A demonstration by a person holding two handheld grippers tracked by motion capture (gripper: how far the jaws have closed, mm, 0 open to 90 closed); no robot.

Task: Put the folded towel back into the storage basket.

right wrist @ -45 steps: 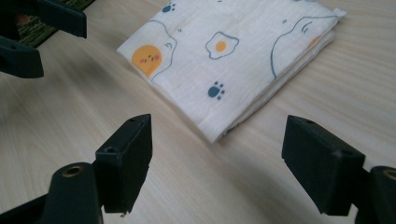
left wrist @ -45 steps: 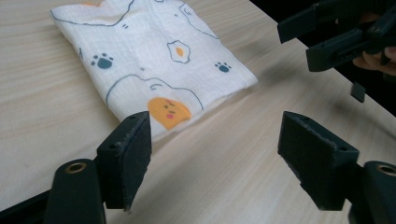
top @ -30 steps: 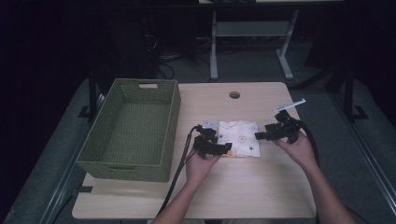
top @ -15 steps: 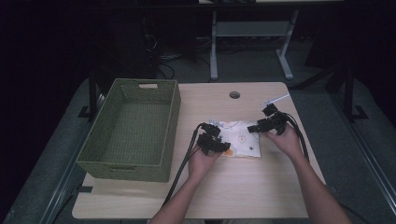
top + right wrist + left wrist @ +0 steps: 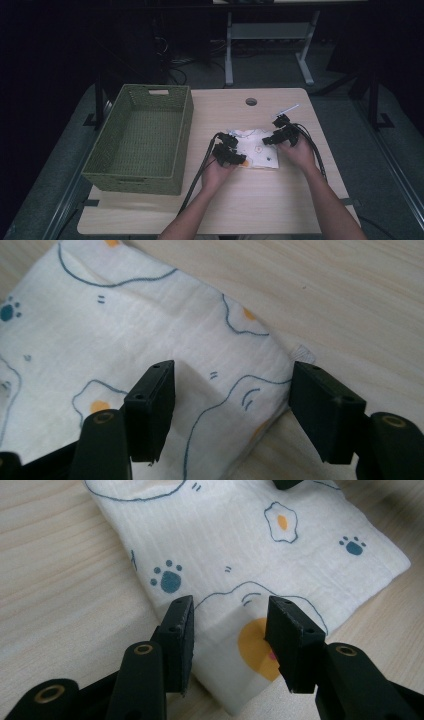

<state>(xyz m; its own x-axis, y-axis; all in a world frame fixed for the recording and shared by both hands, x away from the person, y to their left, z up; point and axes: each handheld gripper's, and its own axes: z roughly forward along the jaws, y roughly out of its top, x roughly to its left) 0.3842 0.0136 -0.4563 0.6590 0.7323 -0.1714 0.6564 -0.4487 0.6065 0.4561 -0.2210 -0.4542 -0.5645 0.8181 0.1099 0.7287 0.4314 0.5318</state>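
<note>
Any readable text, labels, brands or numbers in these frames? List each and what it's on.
None readable.
The cloth carries only printed pictures: fried eggs, paw prints, outlined shapes, no letters.
A small tag at the cloth's edge looks blank; too small to tell.
The basket, the table and the gripper jaws bear no markings.

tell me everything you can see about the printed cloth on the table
The cloth is white, thin crinkled fabric printed with fried eggs, blue paw prints and blue outlines. It lies folded flat on the pale wooden table, to the right of the green woven basket. The left tongs straddle one folded corner; their jaws have just been closing, with cloth bunched between them. The right tongs stand open over the opposite edge, beside a small sewn tag.
</note>
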